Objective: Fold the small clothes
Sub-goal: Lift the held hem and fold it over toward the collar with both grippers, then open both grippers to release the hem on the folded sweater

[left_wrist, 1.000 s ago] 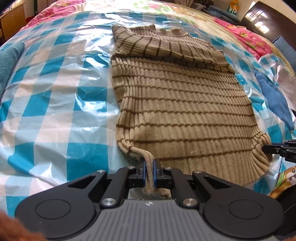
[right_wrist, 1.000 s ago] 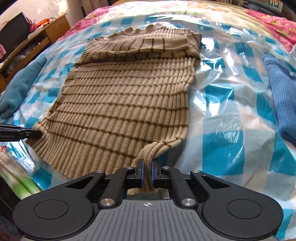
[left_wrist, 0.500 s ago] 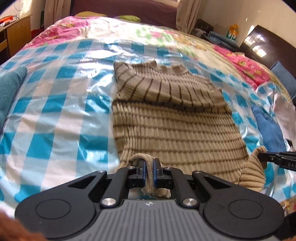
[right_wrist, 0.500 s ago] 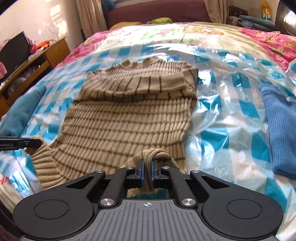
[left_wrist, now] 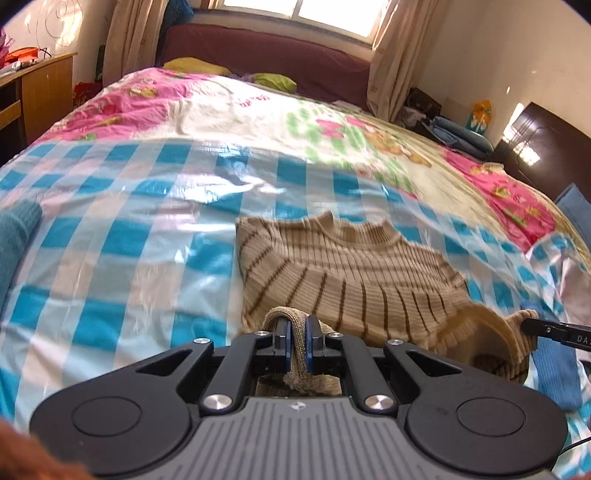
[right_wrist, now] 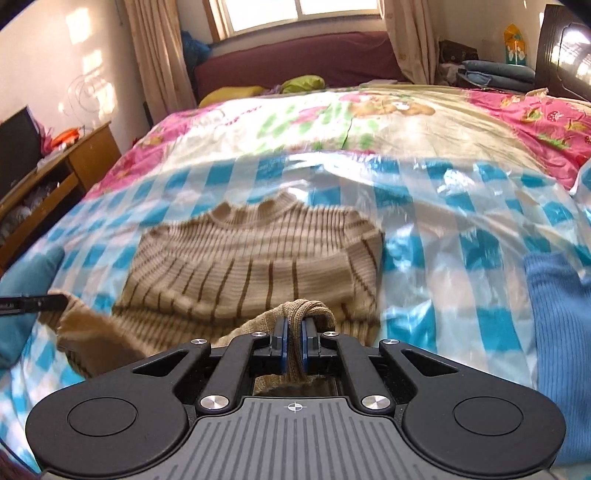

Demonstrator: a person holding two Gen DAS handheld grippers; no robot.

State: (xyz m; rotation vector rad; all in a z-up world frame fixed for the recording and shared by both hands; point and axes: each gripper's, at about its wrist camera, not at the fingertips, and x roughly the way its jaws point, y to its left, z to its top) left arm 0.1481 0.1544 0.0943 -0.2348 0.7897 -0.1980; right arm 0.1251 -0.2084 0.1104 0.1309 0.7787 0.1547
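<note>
Sweater (left_wrist: 347, 273) hem probably behind claws

- A home bedroom is showing here: a wide bed (right_wrist: 424, 122) is filling most of the room, wearing a pink flowered bedspread (left_wrist: 155, 107).
- A blue checked plastic sheet (left_wrist: 110, 236) is lying over its near half.
- Sunlight is coming through a curtained window (right_wrist: 306, 14) behind a maroon headboard (left_wrist: 266, 55).
- A wooden desk (right_wrist: 74, 158) is standing at the side, and folded bedding (right_wrist: 495, 74) is sitting in the far corner.
</note>
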